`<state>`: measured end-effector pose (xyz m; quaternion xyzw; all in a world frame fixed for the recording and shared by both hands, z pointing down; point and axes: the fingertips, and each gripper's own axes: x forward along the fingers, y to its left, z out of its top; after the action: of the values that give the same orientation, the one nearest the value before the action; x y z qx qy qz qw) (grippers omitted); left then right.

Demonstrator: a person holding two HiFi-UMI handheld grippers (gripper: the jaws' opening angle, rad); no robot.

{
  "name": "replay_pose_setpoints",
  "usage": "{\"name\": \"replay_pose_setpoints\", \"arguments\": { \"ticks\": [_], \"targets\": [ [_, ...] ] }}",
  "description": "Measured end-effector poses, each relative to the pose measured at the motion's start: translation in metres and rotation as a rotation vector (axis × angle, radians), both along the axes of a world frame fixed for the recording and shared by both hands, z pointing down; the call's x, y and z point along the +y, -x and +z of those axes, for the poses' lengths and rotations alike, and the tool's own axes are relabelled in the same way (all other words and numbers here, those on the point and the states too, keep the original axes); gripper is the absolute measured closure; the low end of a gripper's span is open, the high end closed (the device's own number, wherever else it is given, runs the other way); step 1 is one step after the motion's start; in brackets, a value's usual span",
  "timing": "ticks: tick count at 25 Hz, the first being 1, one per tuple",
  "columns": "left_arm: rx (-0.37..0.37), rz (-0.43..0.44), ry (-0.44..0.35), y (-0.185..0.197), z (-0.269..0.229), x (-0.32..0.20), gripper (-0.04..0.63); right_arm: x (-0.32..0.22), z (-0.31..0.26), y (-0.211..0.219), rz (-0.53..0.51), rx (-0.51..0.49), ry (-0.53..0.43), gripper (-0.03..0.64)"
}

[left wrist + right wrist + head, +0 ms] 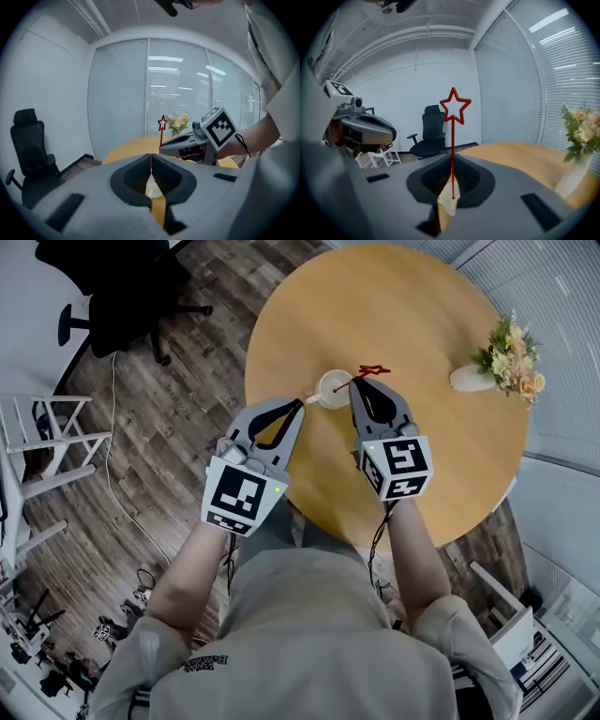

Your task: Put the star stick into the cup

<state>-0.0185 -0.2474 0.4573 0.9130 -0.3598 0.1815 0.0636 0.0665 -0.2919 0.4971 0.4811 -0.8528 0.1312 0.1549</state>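
A cream cup point(333, 387) stands near the middle of the round wooden table point(441, 446). My left gripper point(301, 405) is shut at the cup's handle, and the cup point(152, 187) shows pale under its closed jaws point(151, 157). The right gripper point(354, 382) is shut on the red star stick point(373, 370) right beside the cup's rim. The star point(454, 106) stands upright above those jaws point(452, 161), and the stick's lower end point(451, 197) hangs over the cream cup. Seen from the left gripper view, the star point(162, 123) rises above the right gripper point(197, 140).
A vase of flowers point(506, 357) lies at the table's far right. A black office chair point(122, 296) and a white frame point(37, 437) stand on the wooden floor to the left. Glass walls with blinds point(178, 84) run behind the table.
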Motion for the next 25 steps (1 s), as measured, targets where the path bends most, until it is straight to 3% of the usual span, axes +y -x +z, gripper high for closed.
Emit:
{"name": "replay_pose_setpoints", "arguments": {
  "ticks": [5,14,25],
  "targets": [
    [-0.015,0.013,0.06,0.003,0.038,-0.005,0.573,-0.005,0.034,0.005,0.002,-0.014,0.078,0.58],
    [-0.026,0.01,0.126,0.004,0.072,-0.004,0.572,0.001,0.078,0.011,-0.004,0.061,0.185,0.58],
    [-0.028,0.023,0.121,0.005,0.065,0.005,0.572,0.01,0.064,0.007,0.039,0.023,0.182,0.574]
  ]
}}
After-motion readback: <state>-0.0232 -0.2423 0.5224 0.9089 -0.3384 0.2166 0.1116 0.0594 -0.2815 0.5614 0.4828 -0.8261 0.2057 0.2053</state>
